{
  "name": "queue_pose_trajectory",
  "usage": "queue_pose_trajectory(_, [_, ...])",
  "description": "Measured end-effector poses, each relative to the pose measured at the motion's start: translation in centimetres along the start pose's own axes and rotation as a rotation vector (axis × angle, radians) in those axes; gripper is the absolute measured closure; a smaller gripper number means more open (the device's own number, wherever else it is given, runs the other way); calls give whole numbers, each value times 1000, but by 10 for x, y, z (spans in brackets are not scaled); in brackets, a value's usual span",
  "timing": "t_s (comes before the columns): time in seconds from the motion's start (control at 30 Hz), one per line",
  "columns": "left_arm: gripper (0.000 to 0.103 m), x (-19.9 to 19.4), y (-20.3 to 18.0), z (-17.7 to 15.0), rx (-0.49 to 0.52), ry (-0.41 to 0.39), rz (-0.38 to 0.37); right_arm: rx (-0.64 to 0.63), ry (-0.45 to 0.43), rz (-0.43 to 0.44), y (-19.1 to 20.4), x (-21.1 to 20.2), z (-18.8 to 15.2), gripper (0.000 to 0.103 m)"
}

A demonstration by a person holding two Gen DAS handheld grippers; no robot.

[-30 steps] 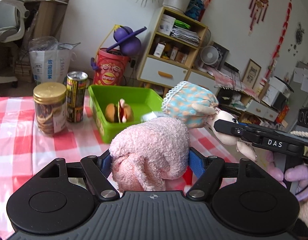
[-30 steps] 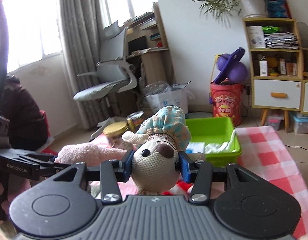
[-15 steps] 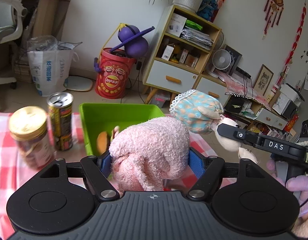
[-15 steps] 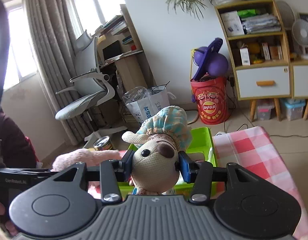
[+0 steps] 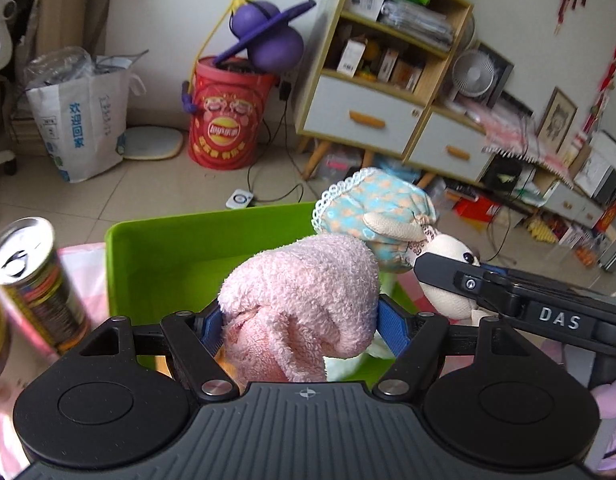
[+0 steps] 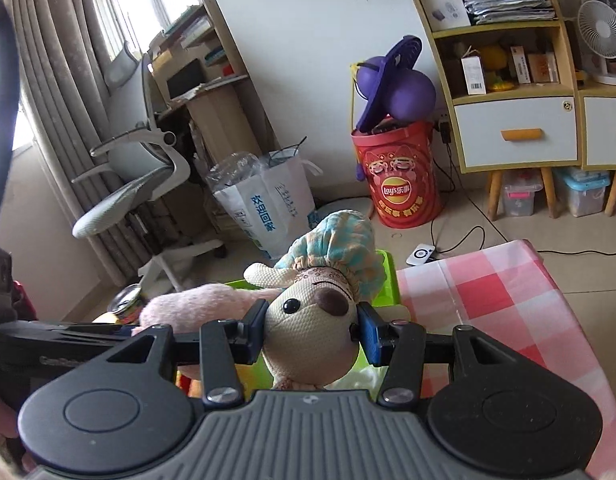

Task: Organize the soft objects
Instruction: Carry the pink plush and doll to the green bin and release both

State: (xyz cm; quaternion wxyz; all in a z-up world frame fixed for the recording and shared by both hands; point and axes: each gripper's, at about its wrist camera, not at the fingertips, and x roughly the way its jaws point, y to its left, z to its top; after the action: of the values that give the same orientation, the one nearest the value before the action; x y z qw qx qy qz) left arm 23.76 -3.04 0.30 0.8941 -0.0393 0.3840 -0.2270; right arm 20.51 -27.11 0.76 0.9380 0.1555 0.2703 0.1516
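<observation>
Two soft toys held above the green bin. Left wrist view: left gripper clamped on pink plush, over the bin's interior. Bonneted cream doll just right of the plush, near the bin's far right corner, pinched by right gripper. Drink can left of bin.

Right wrist view: right gripper closed on the doll's head, above the bin. Pink plush just left of doll. Checked cloth right of bin.
</observation>
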Motion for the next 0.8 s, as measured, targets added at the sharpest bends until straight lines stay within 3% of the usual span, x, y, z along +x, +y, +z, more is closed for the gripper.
queue_pose_trajectory(0.33, [30, 50, 9, 0, 13, 123, 75, -98, 73, -42, 1, 42, -6, 90])
queue_pose_trajectory(0.63, [30, 55, 16, -2, 10, 129, 87, -119, 104, -48, 1, 54, -12, 90])
queue_pose_trajectory(0.8, [21, 52, 17, 1, -10, 117, 83, -102, 92, -54, 0, 49, -8, 87])
